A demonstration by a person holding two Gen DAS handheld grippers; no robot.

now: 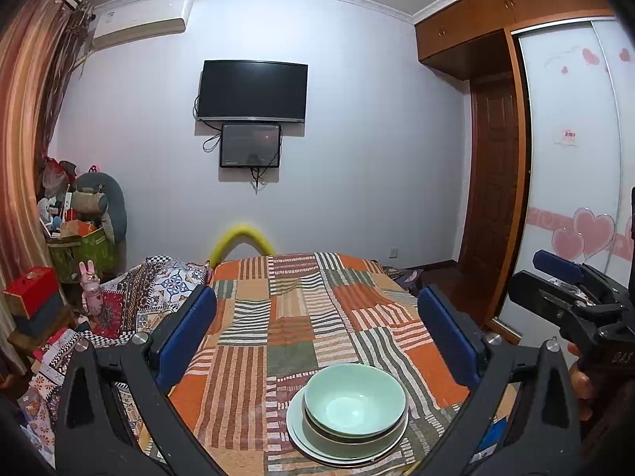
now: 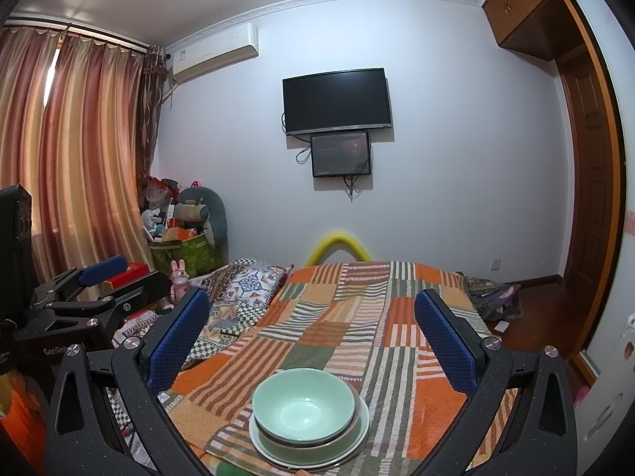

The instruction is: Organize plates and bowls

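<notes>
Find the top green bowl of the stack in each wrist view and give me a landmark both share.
Left wrist: green bowl sits low, right of centre, topping the stack on the patchwork cloth.
Right wrist: green bowl sits low, near centre, between the open blue fingers.
Shared landmark: the wall-mounted TV above and behind.

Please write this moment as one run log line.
left gripper open | right gripper open | pale green ceramic bowl stacked on plates

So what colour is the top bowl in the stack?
Pale celadon green; the top bowl shows best in the right wrist view.
</notes>
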